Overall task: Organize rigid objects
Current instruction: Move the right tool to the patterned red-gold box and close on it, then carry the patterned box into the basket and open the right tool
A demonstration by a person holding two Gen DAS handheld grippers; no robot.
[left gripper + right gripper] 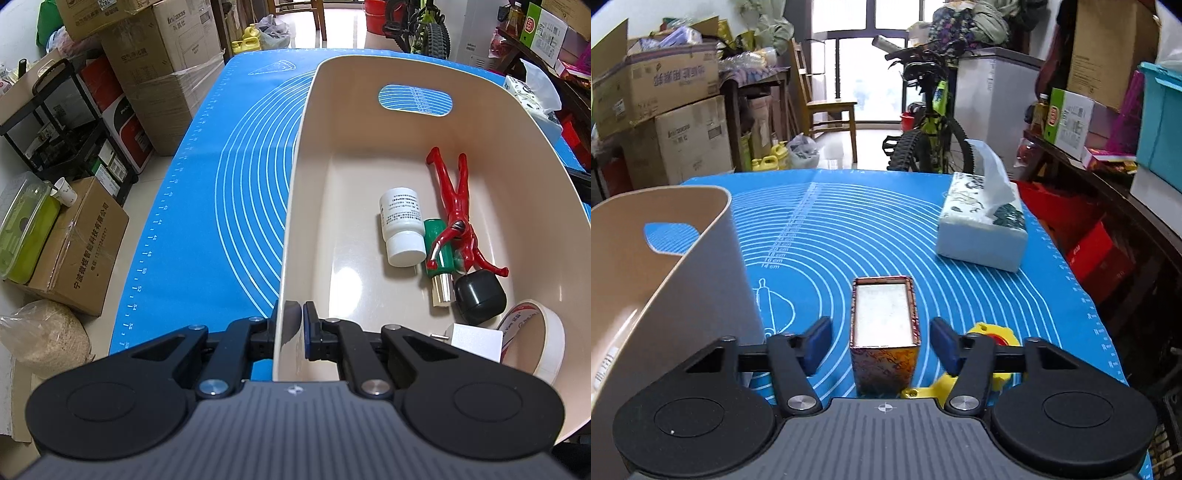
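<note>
My left gripper (295,328) is shut on the near left wall of a beige plastic bin (291,221). Inside the bin lie a white pill bottle (402,225), a red toy figure (456,218), a green tube (439,254), a black round object (480,295), a white plug (476,341) and a roll of white tape (539,339). My right gripper (881,341) is open, its fingers on either side of a small open patterned box (884,332) standing on the blue mat (849,229). The bin (665,266) stands just left of it. A yellow toy (986,365) lies partly hidden under the right finger.
A tissue box (982,225) sits on the mat at the far right. Cardboard boxes (159,74) and a rack stand on the floor to the left of the table. A bicycle (931,125) stands beyond the far edge. Shelves with boxes line the right side.
</note>
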